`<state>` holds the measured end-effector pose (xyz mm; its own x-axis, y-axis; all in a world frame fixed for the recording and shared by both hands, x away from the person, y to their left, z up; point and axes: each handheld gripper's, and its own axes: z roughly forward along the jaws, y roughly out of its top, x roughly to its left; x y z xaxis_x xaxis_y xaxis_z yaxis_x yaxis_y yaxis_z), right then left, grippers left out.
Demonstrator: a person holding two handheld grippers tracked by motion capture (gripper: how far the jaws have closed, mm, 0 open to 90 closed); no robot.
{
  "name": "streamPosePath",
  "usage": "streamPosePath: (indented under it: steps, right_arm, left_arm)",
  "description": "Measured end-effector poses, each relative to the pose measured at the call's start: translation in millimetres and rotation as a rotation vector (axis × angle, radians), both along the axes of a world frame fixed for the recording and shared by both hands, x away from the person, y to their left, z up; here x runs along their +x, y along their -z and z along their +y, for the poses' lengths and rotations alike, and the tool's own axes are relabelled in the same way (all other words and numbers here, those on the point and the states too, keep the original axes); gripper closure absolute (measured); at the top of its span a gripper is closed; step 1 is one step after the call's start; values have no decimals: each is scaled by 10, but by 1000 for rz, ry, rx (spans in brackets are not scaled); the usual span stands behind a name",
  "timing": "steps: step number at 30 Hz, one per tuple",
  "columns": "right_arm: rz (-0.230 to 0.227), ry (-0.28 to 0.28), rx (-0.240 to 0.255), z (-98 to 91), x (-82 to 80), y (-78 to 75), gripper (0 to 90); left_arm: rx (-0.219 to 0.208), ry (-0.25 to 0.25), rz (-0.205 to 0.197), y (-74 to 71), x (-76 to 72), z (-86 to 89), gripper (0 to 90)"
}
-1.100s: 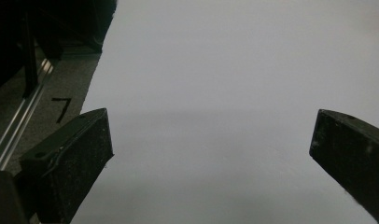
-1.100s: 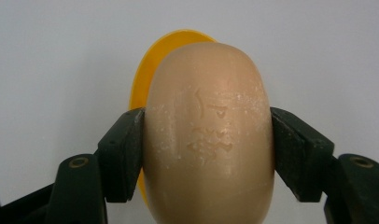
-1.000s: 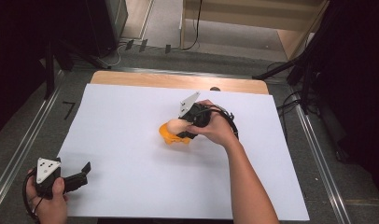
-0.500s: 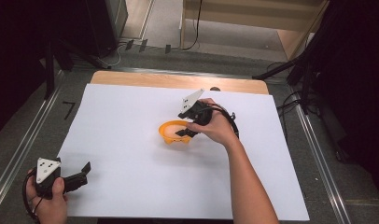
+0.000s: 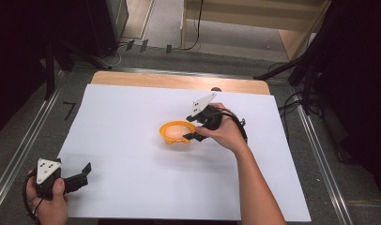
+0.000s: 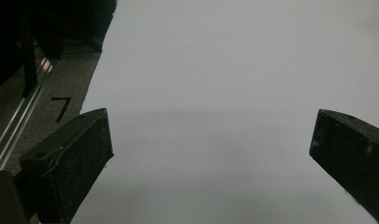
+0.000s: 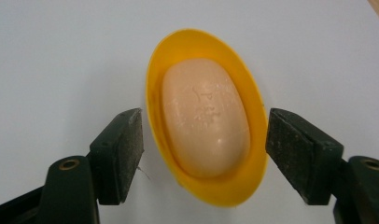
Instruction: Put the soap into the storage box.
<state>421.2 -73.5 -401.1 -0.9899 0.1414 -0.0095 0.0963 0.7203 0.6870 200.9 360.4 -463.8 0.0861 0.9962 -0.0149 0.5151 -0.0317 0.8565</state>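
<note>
A white sheet covered most of a wooden table. Beyond the table lay grey floor with black cables, and a pale wooden cabinet stood behind. Metal rails flanked the table; darkness surrounded.

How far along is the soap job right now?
Done, it seems: the soap lies in the yellow dish on the white sheet. In hand: the right gripper has just opened; its jaws flank the dish without pressing it. The left gripper is open over bare sheet. Left: probably just drawing the right gripper clear.
</note>
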Motion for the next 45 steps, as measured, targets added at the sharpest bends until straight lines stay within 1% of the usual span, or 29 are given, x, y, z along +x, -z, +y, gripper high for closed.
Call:
streamPosePath:
  steps: [4, 5, 6, 7, 8, 10, 12, 17, 18, 21, 23, 24, 27, 31, 34, 35, 36, 37, 39, 41, 42, 45]
  right_arm:
    - [3, 21, -4, -125, -40, 0, 287]
    - [7, 43, 1, -197, -64, 2, 288]
    - [7, 43, 1, -197, -64, 2, 288]
    - [4, 48, 6, -238, -77, 11, 287]
    - [5, 65, 6, -308, -103, 28, 286]
    - [5, 65, 3, -340, -115, 40, 286]
    - [5, 79, 1, -399, -148, 59, 285]
    - [14, 106, 7, -581, -237, 95, 285]
    - [10, 110, -1, -633, -274, 110, 284]
    - [14, 111, -8, -671, -309, 119, 281]
    - [8, 117, -2, -718, -352, 135, 280]
    - [14, 126, -4, -766, -392, 153, 277]
    - [9, 136, -3, -811, -421, 173, 276]
    - [27, 176, 0, -894, -510, 200, 263]
    - [19, 201, 5, -961, -579, 224, 245]
    - [16, 221, 0, -1009, -621, 237, 226]
    - [16, 221, 0, -1009, -621, 237, 226]
    - [12, 235, 9, -1036, -642, 244, 226]
    - [26, 258, 22, -1085, -687, 252, 224]
    - [29, 283, 19, -1151, -756, 270, 218]
    - [29, 283, 19, -1151, -756, 270, 218]
    - [37, 301, 21, -1216, -822, 302, 214]
  left_arm:
    - [-1, -1, -2, 1, 0, -2, 0]
    - [-2, -2, -2, 1, 0, -2, 0]
    - [-1, -2, -2, 1, 0, -2, 0]
    - [-1, -1, -2, 1, 1, -2, 0]
    - [-2, -1, -3, 1, 0, -4, 0]
    - [-2, -2, -3, 1, 0, -4, 0]
    - [-2, -1, -3, 1, 0, -3, 0]
    - [-1, -1, -4, 2, 1, -5, 0]
    - [0, -1, -3, 1, 1, -5, 0]
    - [-2, 1, -3, 2, 0, -4, 0]
    - [1, 1, -4, 2, 0, -4, 0]
    - [1, 1, -4, 2, 0, -5, 0]
    - [2, 1, -4, 2, -1, -5, 0]
    - [1, 1, -3, 1, -2, -6, 0]
    - [5, 3, -1, 0, -2, -5, 0]
    - [6, 3, -1, 0, -2, -6, 0]
    - [6, 3, -2, 0, -3, -6, 0]
    - [7, 5, -1, 0, -3, -5, 0]
    - [8, 7, -7, 1, -6, -8, 0]
    - [7, 7, -7, 1, -5, -8, 0]
    - [7, 7, -5, 1, -4, -7, 0]
    - [8, 7, -6, 1, -4, -10, 0]
